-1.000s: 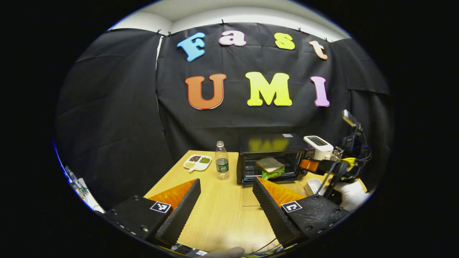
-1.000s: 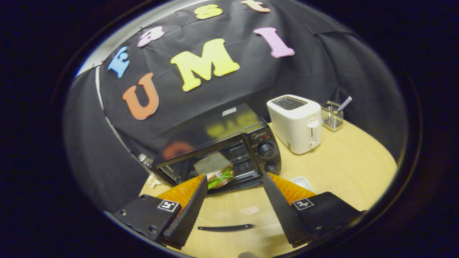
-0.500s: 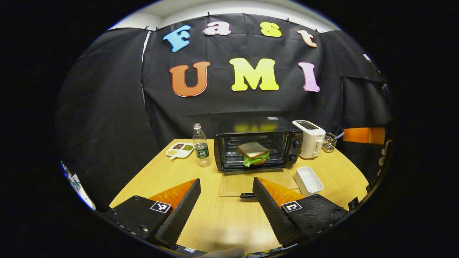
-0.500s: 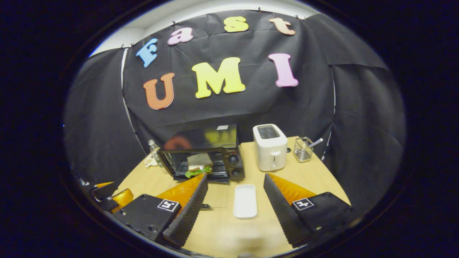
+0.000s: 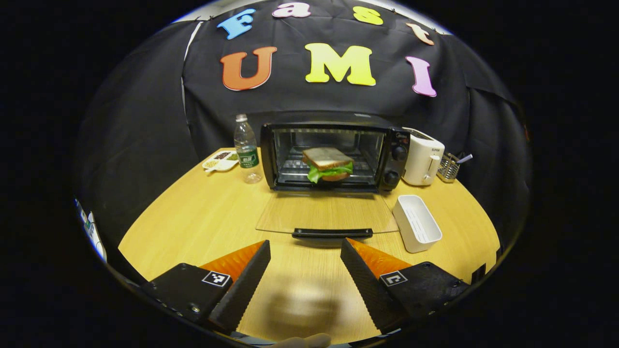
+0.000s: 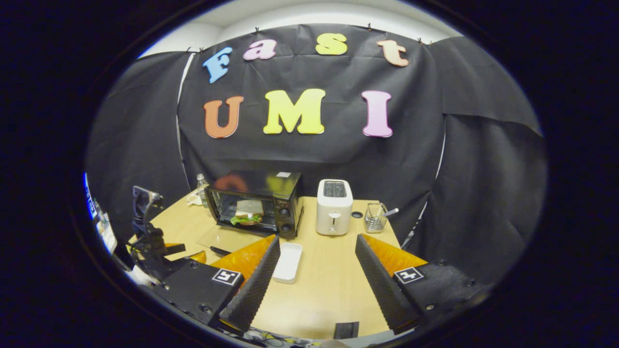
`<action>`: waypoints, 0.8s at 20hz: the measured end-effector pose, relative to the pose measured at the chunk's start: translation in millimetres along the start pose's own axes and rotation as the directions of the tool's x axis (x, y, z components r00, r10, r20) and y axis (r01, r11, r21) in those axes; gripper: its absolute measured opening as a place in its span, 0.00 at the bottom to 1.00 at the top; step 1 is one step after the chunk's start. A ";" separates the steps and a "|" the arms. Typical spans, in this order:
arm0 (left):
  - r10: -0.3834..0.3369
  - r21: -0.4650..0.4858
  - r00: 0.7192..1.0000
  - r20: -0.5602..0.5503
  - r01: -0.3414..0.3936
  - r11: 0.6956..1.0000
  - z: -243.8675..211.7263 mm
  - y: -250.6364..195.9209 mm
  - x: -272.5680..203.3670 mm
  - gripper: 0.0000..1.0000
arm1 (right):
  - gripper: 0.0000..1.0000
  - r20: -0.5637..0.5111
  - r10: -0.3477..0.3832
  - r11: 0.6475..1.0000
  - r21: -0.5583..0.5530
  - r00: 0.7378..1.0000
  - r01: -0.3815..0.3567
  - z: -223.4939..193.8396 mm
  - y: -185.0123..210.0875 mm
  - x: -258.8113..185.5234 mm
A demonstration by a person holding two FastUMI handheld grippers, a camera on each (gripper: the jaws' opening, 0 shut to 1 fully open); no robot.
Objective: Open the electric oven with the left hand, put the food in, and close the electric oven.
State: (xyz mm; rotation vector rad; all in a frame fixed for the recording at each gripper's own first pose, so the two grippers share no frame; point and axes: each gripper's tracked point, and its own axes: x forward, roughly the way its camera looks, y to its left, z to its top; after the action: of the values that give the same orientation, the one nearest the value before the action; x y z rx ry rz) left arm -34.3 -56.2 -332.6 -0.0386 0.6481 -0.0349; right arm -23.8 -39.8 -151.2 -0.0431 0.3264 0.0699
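With the right gripper [image 6: 313, 270] now drawn well back, wide and empty, the lettuce-and-brown-bread sandwich [image 5: 328, 164] sits on the rack of the black electric oven [image 5: 333, 152], and the left gripper [image 5: 305, 270], also wide, faces the lowered glass door's black handle [image 5: 332, 233], leaving only closing.

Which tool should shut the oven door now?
Left. The left tool is open, right before the door handle. The right tool sits farther back, off to the side.
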 end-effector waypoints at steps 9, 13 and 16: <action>-0.020 -0.002 0.996 -0.087 0.020 1.000 -41.0 -20.3 58.1 0.96 | 1.00 -0.074 -0.052 0.998 0.024 0.996 0.054 -19.1 -13.9 -4.1; -0.020 0.005 0.993 -0.112 0.021 1.000 -50.5 -16.7 80.2 0.96 | 1.00 -0.091 -0.082 0.996 0.026 0.992 0.085 -23.7 -19.0 -5.6; -0.039 0.024 0.993 -0.107 0.042 0.999 -49.4 -24.2 87.9 0.96 | 1.00 -0.101 -0.096 0.994 0.033 0.990 0.100 -26.7 -20.4 -5.6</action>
State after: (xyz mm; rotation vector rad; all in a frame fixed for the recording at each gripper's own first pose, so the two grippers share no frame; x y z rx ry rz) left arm 5.4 -85.5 -423.8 -0.0245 0.7536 -0.0850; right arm -36.1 -61.9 -174.0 -0.0249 0.4248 -0.0360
